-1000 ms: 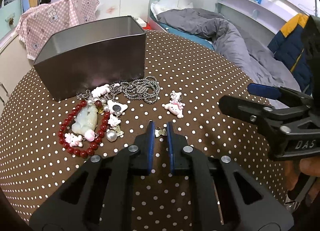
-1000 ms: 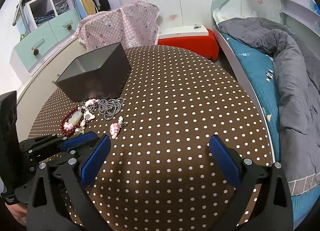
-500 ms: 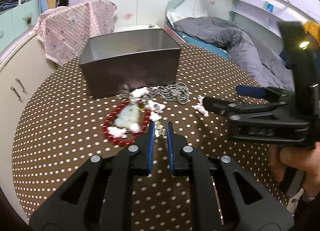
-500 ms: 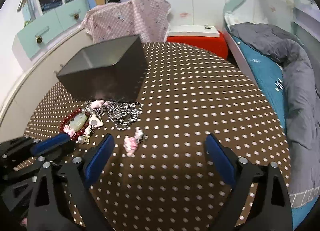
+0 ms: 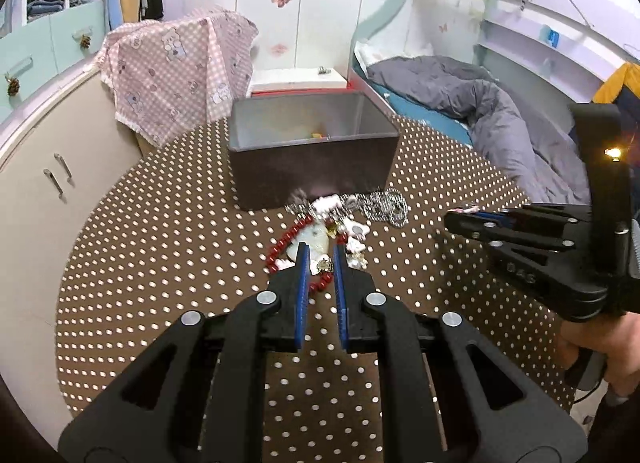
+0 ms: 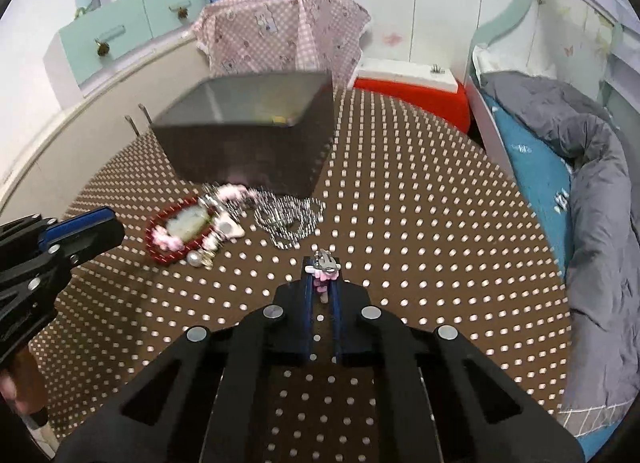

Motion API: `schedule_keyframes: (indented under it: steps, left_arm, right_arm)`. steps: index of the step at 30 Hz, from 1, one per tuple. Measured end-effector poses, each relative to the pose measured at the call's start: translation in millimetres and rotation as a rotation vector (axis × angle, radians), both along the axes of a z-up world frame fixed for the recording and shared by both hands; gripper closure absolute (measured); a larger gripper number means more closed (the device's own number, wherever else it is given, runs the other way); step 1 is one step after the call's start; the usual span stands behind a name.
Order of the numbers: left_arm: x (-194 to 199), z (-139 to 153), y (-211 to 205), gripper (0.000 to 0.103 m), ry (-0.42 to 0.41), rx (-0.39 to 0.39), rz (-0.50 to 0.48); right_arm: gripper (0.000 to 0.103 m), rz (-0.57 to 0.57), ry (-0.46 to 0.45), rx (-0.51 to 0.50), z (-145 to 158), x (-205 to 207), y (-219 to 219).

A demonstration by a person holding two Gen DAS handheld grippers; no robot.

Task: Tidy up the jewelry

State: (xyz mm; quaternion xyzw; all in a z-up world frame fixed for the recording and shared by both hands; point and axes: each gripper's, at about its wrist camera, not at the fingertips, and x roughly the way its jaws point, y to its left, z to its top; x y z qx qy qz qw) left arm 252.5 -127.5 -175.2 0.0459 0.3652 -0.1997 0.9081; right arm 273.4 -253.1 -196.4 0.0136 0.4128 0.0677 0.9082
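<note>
On your table [image 5: 160,263] the box [image 5: 312,167] stands at the far side. Just in front of it lie the chain [image 6: 288,219] to the right and the bead bracelet [image 6: 160,239] to the left, with small charms [image 6: 224,223] between them. A bed [image 6: 580,183] runs along the table's right.

I see round table [image 5: 168,247] under brown cloth with white dots. Dark metal box [image 5: 316,179] stands on far part, open top. Just in front of box, I make out jewelry heap: red bead bracelet [image 6: 158,247], silver chain [image 6: 288,219], pink-white charms [image 5: 326,205], pearl [image 6: 195,259], pale pendant [image 6: 188,223] inside bracelet ring. Rest of cloth bare on my side.
</note>
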Motion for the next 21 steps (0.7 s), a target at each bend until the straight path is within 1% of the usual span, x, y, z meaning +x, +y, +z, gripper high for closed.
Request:
schedule_keyframes:
  steps: [6,13,18,21]
  left_arm:
    - [2.0,18.1,16.1,0.091,-0.045,-0.019,0.023]
    - [13.0,43.5,34.9,0.091,-0.098,-0.041,0.058]
    - [35.5,72.4,38.2,0.091,-0.147,-0.054,0.062]
    - [57.2,84.7,34.7,0.091,-0.143,-0.076,0.048]
  right_arm:
    - [0.097,0.036,-0.074,0.024,35.2,-12.8,-5.8]
    - [0.097,0.1,-0.163,0.021,78.1,-17.7,9.6]
    - [0.097,0.15,-0.23,0.006,112.5,2.8,21.1]
    - [0.097,0.178,-0.234,0.017,126.9,26.5,23.3]
